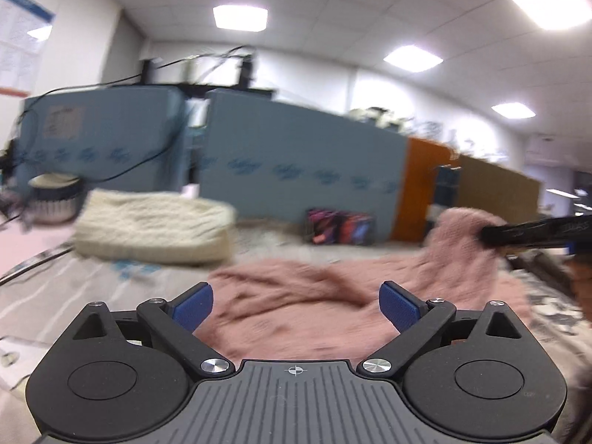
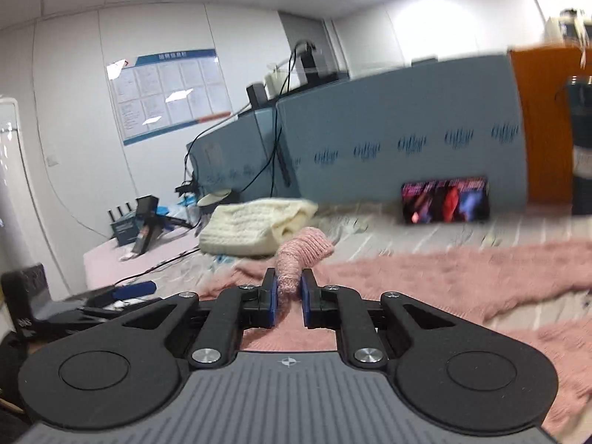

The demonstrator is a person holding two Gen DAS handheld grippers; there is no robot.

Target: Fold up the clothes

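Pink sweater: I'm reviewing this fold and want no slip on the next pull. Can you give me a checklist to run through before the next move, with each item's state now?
1. Right gripper shut on a bunch of the pink sweater: ok.
2. Held bunch lifted off the bed: ok, seen in the left wrist view.
3. Left gripper open and empty, above the sweater: ok.
4. Left fingers touching the fabric: cannot tell, the picture is blurred.
5. Folded cream sweater apart from the pink one: ok.
6. Pink sweater lying flat for a fold: not ok, it is rumpled.
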